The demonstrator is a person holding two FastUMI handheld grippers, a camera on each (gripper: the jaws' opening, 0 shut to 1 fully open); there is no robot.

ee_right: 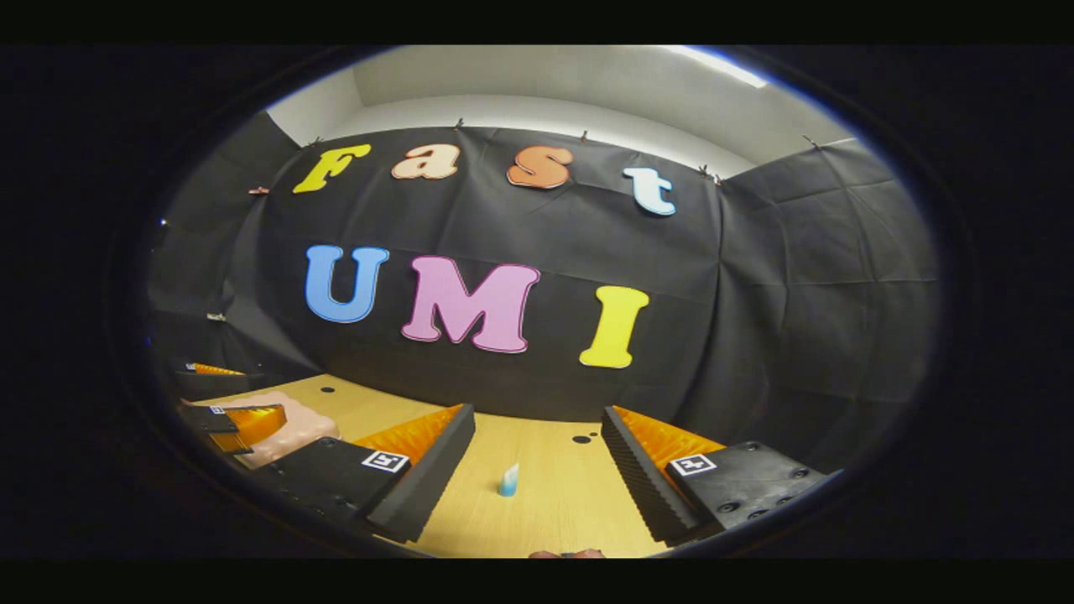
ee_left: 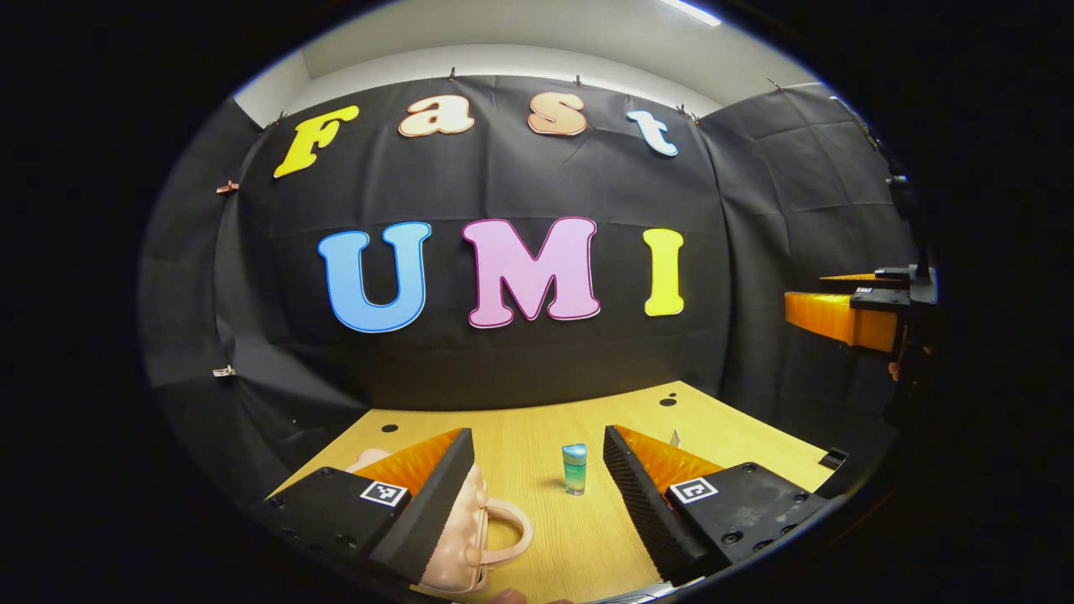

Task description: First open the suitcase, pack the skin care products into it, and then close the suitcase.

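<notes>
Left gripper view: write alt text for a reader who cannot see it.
Open tongs hover over a wooden table, framing a small teal bottle standing upright between the fingers. A closed pink suitcase with a handle lies behind the left finger, and the other tongs hang at the right edge.

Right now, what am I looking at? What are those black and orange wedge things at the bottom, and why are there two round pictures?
Those wedges are tongs. A person holds one pair in each hand, and a small camera rides on each pair, looking forward along its fingers. That gives two round pictures. The left gripper view looks out from the left tongs, the right gripper view from the right tongs. Both pairs are open and hold nothing. Below them is a wooden table. On it stand a pink suitcase, still closed as far as I can tell, and a small blue-green bottle of skin care. In the right gripper view, the same bottle looks tiny and the suitcase sits far left.
</notes>
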